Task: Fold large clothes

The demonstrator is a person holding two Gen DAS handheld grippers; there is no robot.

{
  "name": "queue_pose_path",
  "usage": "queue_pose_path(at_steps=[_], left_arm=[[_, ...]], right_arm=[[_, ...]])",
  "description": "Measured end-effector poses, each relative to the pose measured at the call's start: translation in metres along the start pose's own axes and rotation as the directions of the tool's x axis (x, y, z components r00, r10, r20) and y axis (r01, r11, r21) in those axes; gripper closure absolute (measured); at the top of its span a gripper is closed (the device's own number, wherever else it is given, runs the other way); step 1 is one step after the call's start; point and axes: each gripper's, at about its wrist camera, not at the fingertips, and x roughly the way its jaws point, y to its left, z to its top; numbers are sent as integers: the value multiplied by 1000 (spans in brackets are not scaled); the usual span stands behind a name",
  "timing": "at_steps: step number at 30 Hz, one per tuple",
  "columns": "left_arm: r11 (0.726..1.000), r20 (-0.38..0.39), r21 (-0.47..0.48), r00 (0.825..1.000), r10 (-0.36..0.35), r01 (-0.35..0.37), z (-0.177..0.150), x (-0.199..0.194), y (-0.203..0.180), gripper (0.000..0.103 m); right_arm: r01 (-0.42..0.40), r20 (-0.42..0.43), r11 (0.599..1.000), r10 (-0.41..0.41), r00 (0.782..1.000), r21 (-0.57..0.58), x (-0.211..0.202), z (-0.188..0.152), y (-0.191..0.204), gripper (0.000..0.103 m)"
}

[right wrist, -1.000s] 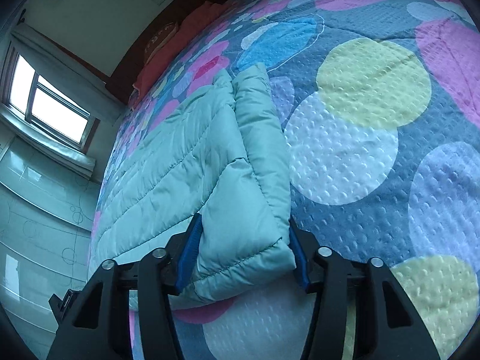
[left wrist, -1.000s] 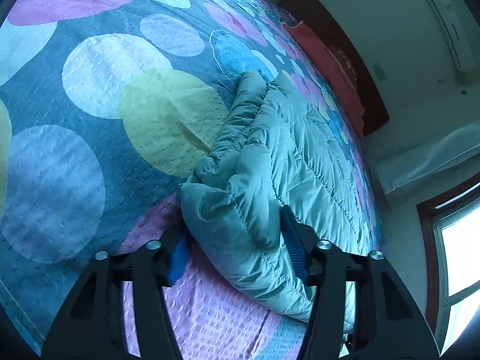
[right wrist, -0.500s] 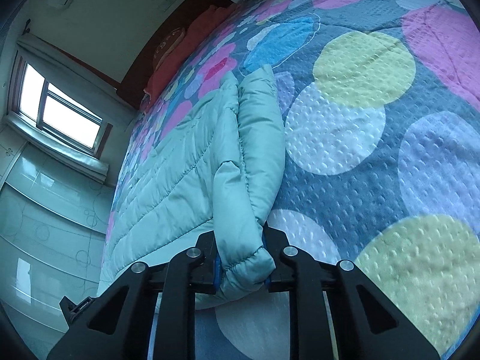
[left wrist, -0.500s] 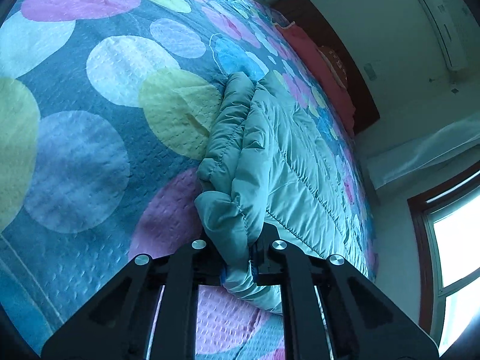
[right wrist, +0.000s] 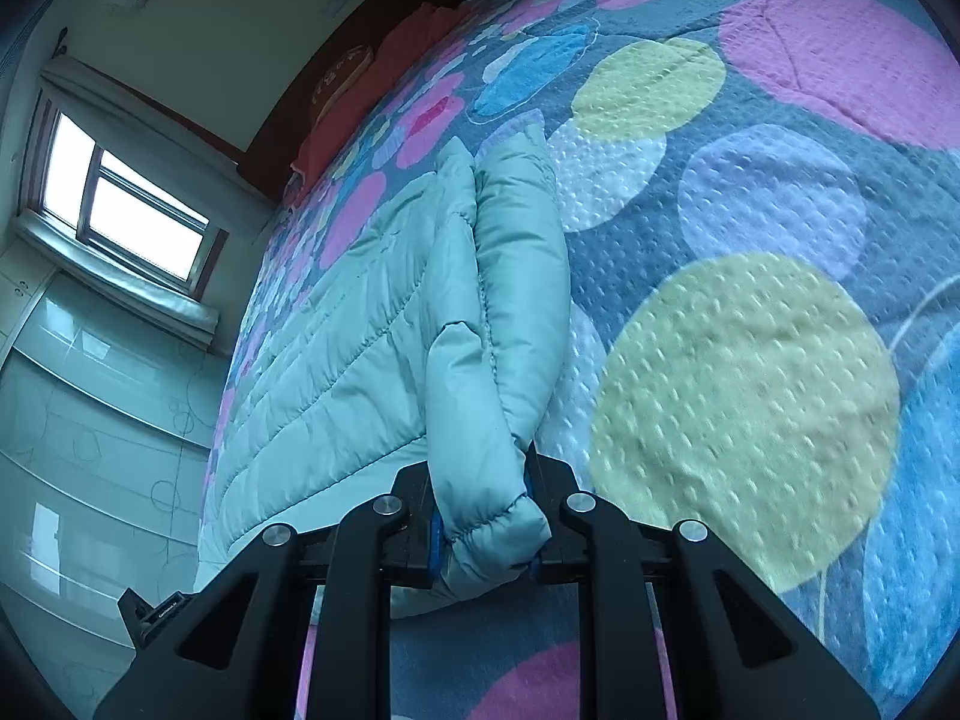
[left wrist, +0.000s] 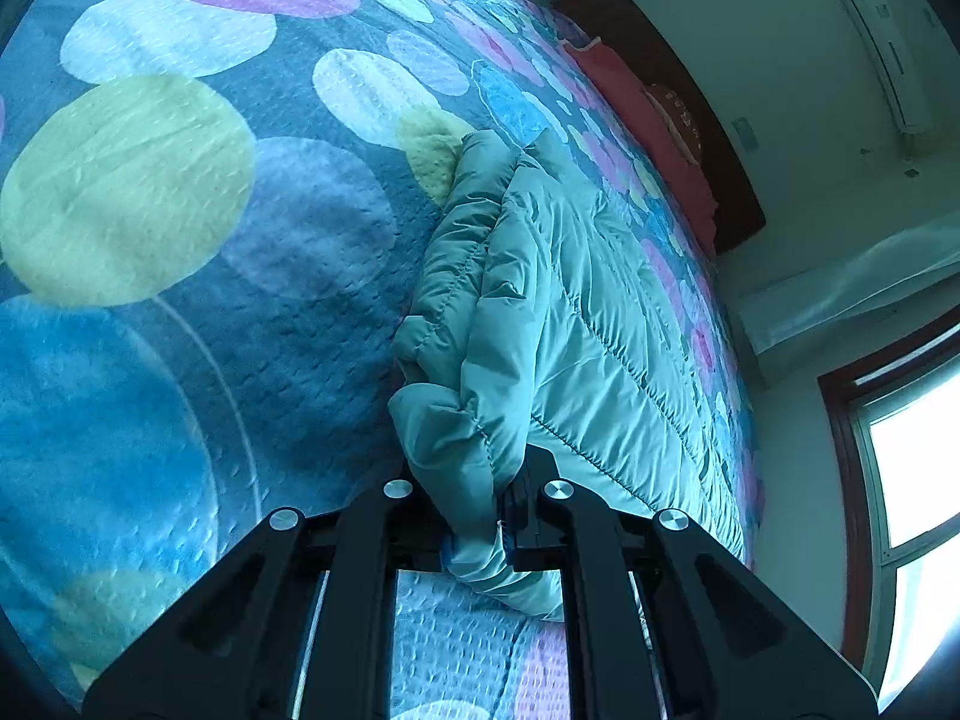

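Jacket (left wrist: pixel 576 324) is lying on the bed (left wrist: pixel 180 300), its folded edges bunching toward me while bare bedspread is spreading wide outside both sleeves. I am holding my left hand-held gripper (left wrist: pixel 480 516) low and level, its fingers nearly closed and pinching one sleeve cuff. My right hand-held gripper (right wrist: pixel 486 516) is sitting just as low, squeezing the other cuff, with the headboard (right wrist: pixel 336 78) lying far beyond.

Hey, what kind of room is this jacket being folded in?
Most likely a bedroom. The teal puffer jacket lies on a bed with a circle-patterned bedspread, a dark wooden headboard stands at the far end, and a window is set in the wall.
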Motion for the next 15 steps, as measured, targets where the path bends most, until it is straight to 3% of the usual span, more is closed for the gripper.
queue_pose_path(at_steps=[15], left_arm=[[1000, -3, -15, 1000, 16, -16, -24, -29, 14, 93]], right_arm=[[-6, -11, 1000, 6, 1000, 15, -26, -35, -11, 84]])
